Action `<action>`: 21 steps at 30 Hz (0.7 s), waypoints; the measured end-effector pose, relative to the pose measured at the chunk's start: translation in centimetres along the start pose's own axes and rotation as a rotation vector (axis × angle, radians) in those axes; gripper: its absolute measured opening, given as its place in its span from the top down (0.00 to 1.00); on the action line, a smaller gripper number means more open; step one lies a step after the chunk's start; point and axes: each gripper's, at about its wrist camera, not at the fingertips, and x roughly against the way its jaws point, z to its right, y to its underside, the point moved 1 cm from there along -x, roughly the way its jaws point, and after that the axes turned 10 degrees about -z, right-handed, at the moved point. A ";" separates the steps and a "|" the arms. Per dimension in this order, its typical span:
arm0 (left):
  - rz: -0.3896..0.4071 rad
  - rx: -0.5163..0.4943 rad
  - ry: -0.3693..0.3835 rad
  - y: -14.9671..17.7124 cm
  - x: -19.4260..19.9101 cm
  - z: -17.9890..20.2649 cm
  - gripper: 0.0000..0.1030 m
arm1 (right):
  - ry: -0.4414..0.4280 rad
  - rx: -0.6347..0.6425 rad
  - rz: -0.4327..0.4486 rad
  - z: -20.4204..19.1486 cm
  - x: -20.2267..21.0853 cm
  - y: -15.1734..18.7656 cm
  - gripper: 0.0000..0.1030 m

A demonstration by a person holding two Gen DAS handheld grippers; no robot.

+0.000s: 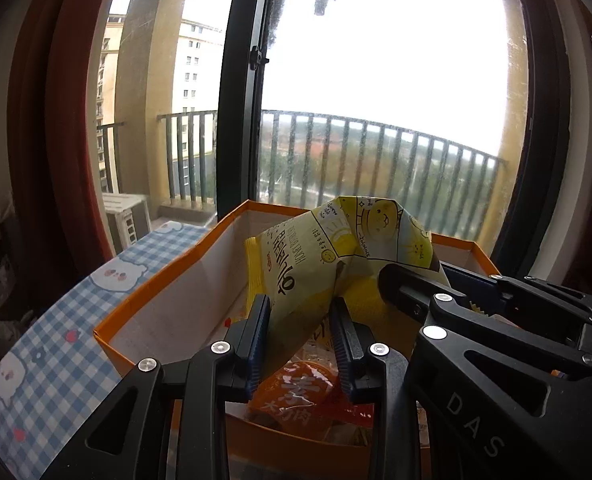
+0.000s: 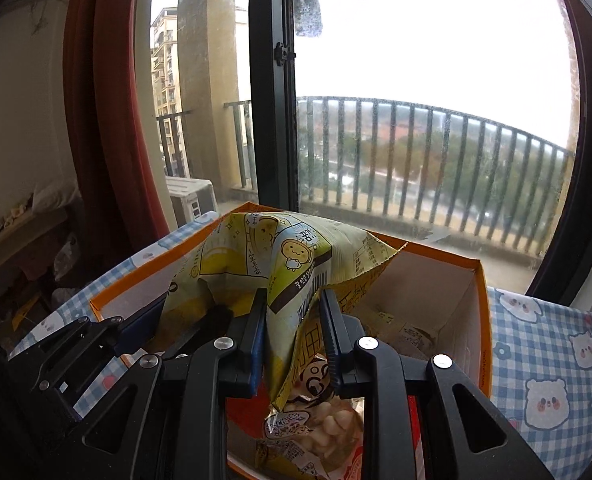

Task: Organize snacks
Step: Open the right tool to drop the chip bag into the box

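Gripping one crinkled yellow bag (image 1: 315, 272) between them, both tools sit above an open orange box (image 1: 164, 280). The left hand-held gripper (image 1: 301, 344) is clamped on the bag's lower fold, its ribbed blue pads (image 1: 258, 340) pressing the thin, glossy film from either side. In the right wrist view the right hand-held gripper (image 2: 292, 340) is likewise clamped on the same bag (image 2: 256, 264), biting a twisted pleat near a printed barcode strip.

The bag is a soft foil pouch, creased into sharp ridges, with cartoon faces, black lettering and a serrated edge at 2 o'clock in the right view. It hangs over the middle of the box, held up off the contents.

The box is cardboard, orange outside and along its rim (image 2: 435, 252), plain white on the inner walls, rectangular with folded corners. Inside it, at 6 o'clock under the left tool, lies a shiny orange packet (image 1: 299, 396) with white characters. Under the right tool lies a clear-windowed packet (image 2: 327, 424) showing pale, lumpy pieces.

The box stands on a counter covered by a blue-and-white gingham cloth (image 2: 547, 368), printed with round white bear faces and small flowers. It shows at 8 o'clock in the left view and 4 o'clock in the right.

Beyond, at 12 o'clock, a dusty window (image 1: 375, 80) in a dark metal frame looks onto a barred railing (image 1: 375, 156). A heavy rust-red curtain (image 2: 108, 128) hangs in folds at 9 o'clock.
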 end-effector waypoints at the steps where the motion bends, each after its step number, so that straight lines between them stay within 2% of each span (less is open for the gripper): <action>1: -0.006 0.013 -0.005 0.0 -0.1 -0.2 0.71 | -0.005 0.000 -0.007 -0.2 -0.4 -0.1 0.73; 7: 0.002 0.023 -0.067 0.0 -0.3 -0.2 0.70 | -0.099 -0.085 -0.076 0.2 -2.5 -0.6 0.73; 12: 0.022 -0.008 -0.083 0.3 -0.5 0.2 0.63 | -0.097 -0.112 -0.104 0.5 -2.7 -0.7 0.68; 13: 0.024 -0.016 -0.087 0.3 -0.6 0.3 0.60 | -0.099 -0.122 -0.116 0.7 -2.8 -0.6 0.66; 14: 0.026 -0.025 -0.099 0.4 -0.6 0.5 0.58 | -0.100 -0.134 -0.129 0.9 -2.9 -0.5 0.54; 15: 0.026 -0.031 -0.101 0.4 -0.7 0.5 0.53 | -0.097 -0.155 -0.131 1.1 -2.8 -0.4 0.49; 17: 0.030 -0.043 -0.092 0.5 -0.6 0.8 0.43 | -0.086 -0.170 -0.112 1.4 -2.4 0.0 0.26; 18: 0.033 -0.040 -0.106 0.5 -0.5 0.8 0.30 | -0.060 -0.171 -0.092 1.3 -2.0 0.2 0.25; 20: 0.030 -0.058 -0.106 0.6 -0.4 1.2 0.23 | 0.004 -0.153 -0.071 1.2 -1.3 0.5 0.21; 21: 0.020 -0.055 -0.116 0.7 -0.2 1.3 0.16 | 0.027 -0.146 -0.064 1.1 -1.0 0.7 0.20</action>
